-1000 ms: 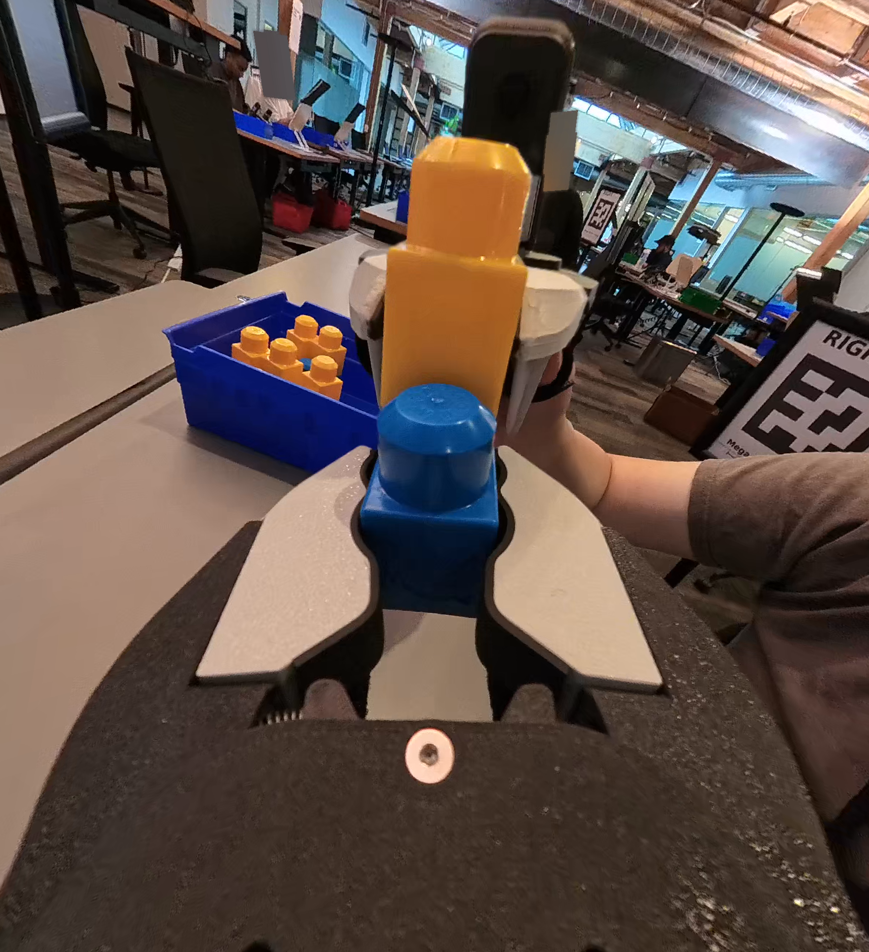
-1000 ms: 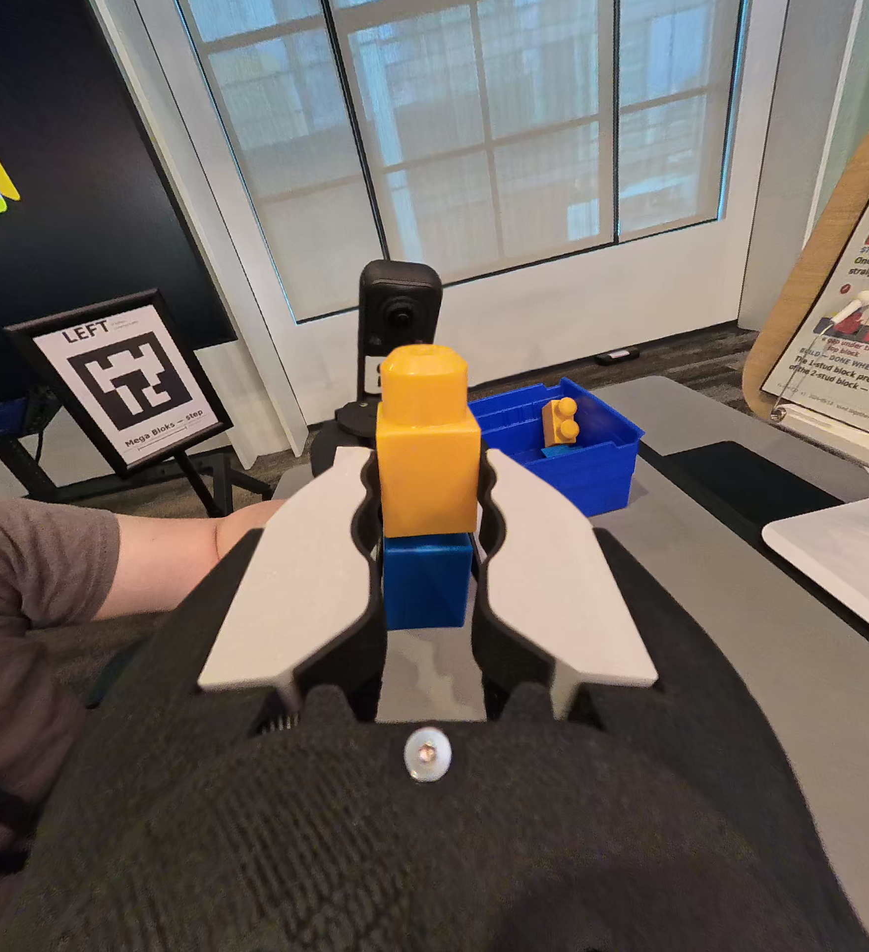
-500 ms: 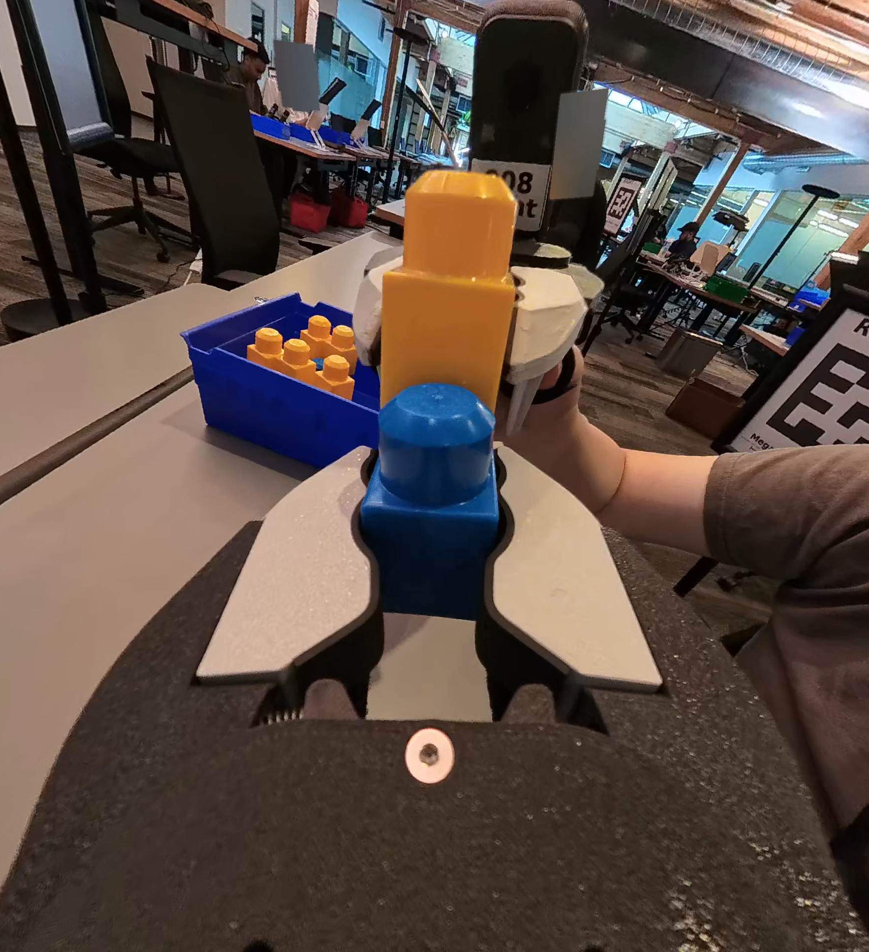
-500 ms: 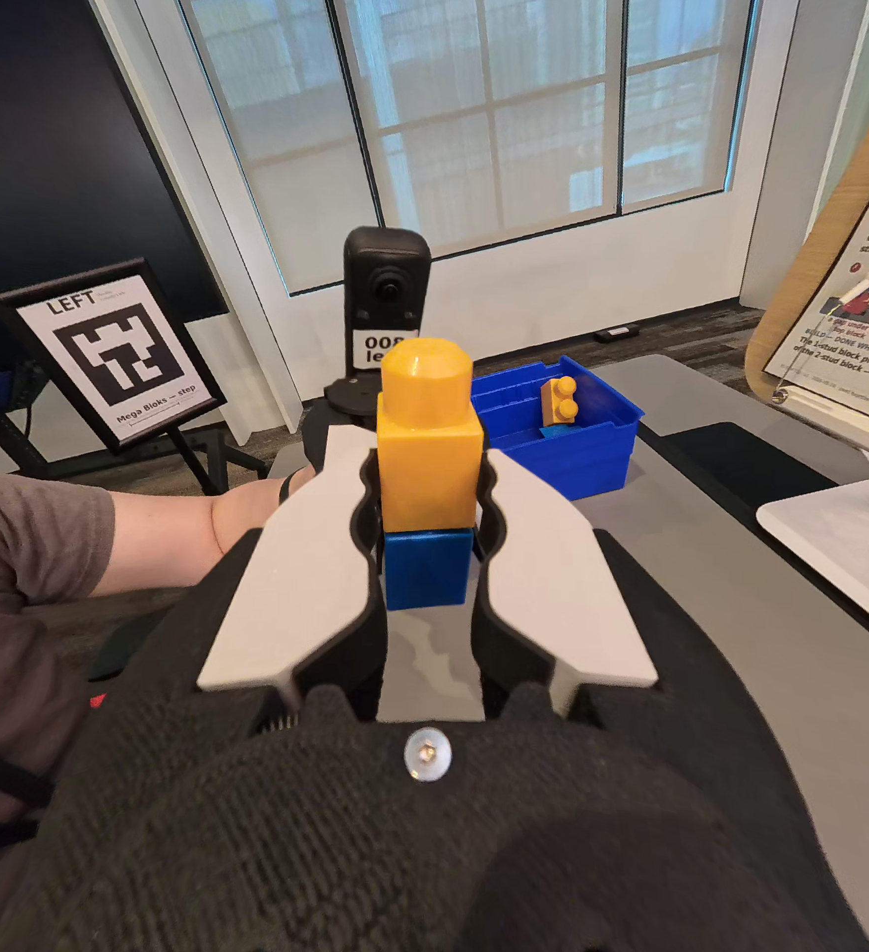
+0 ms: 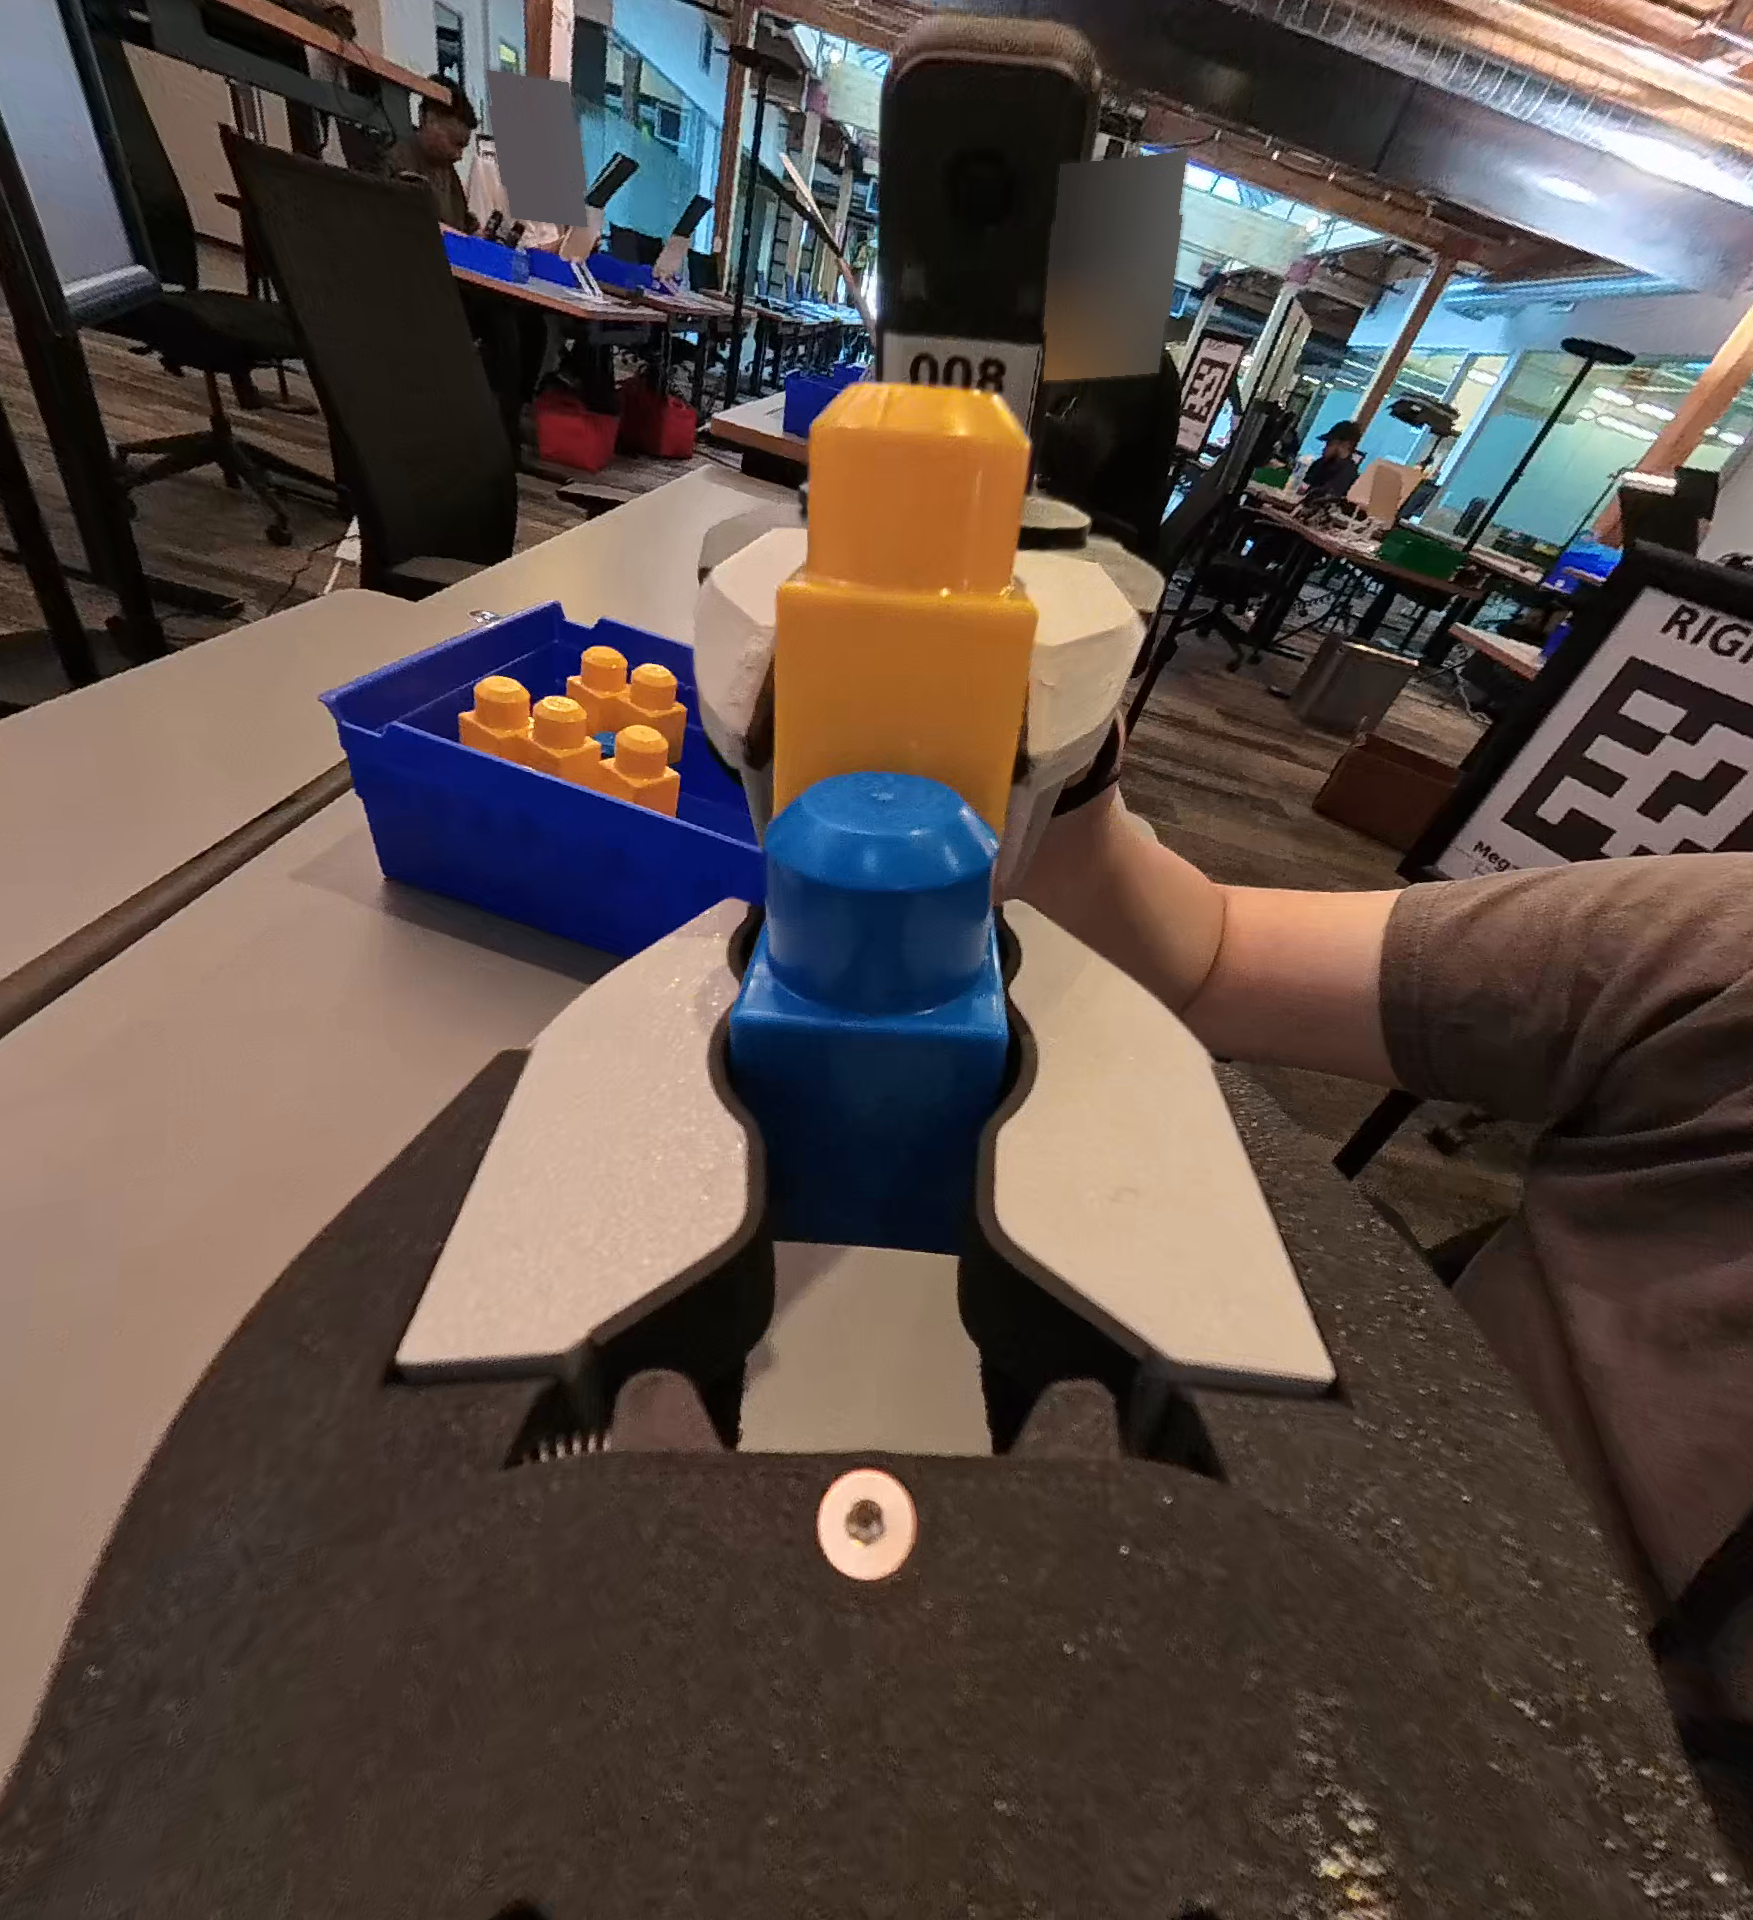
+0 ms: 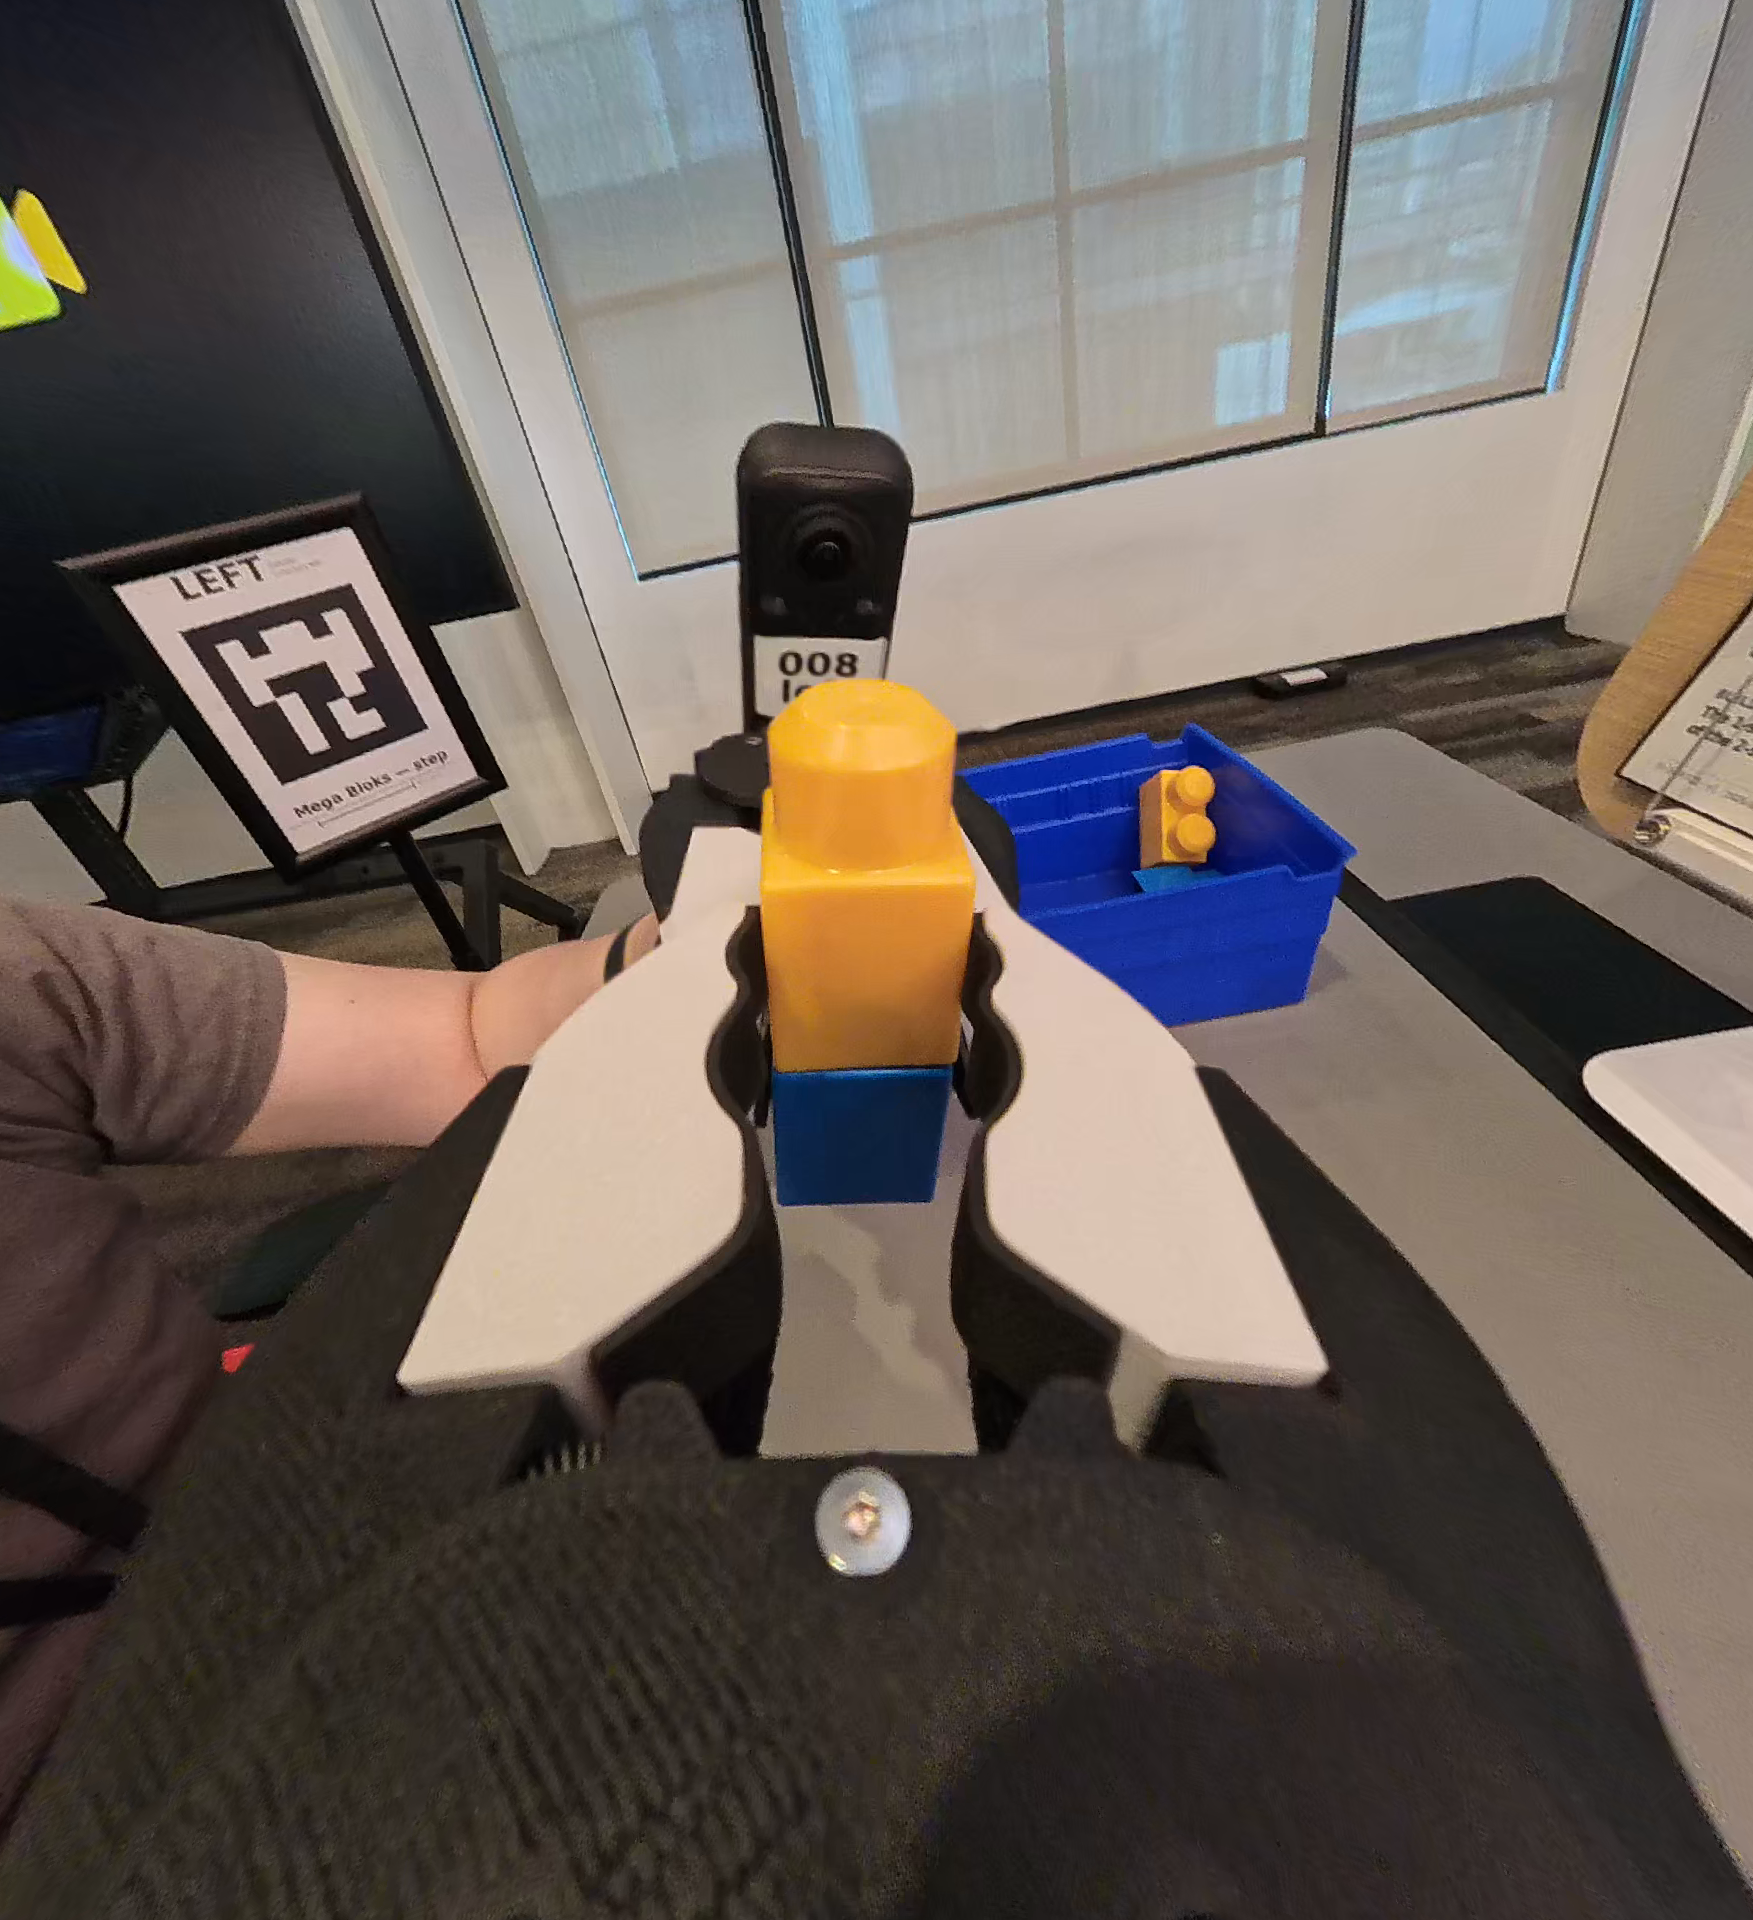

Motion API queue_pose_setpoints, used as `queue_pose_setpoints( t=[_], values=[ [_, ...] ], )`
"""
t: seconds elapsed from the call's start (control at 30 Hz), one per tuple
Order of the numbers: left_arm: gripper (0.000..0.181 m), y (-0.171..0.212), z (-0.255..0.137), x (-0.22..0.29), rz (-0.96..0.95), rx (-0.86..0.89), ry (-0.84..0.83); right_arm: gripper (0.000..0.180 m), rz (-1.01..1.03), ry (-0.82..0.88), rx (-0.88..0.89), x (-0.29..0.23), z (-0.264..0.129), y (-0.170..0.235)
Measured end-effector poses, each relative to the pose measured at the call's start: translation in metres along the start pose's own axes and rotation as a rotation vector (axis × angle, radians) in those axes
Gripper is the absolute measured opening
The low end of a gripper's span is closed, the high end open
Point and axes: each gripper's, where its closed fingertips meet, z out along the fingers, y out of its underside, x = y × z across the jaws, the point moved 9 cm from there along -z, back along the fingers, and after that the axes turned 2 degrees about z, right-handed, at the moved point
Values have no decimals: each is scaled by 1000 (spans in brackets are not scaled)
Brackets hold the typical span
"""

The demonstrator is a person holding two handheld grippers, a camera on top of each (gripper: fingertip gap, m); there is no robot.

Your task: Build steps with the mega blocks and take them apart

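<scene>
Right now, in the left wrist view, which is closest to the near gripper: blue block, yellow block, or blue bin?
1. blue block, clamped in the left gripper.
2. yellow block, just behind, held by the right gripper.
3. blue bin, farther, left.

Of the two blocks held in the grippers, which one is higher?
The yellow one-stud plastic block, shut in the right gripper. The blue one-stud block in the left gripper is lower.

At the centre of the frame stands a glossy blue plastic one-stud block, upright, with a glossy yellow plastic one-stud block just behind it, higher. At the middle left, several small yellow studded blocks lie together in a blue bin.
</scene>
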Motion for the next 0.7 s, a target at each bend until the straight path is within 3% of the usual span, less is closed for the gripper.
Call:
queue_pose_setpoints(
  t=[0.7],
  values=[
    [41,-3,-1,2,0,10,-15,37,-1,3,58,-1,1,2]
  ],
)
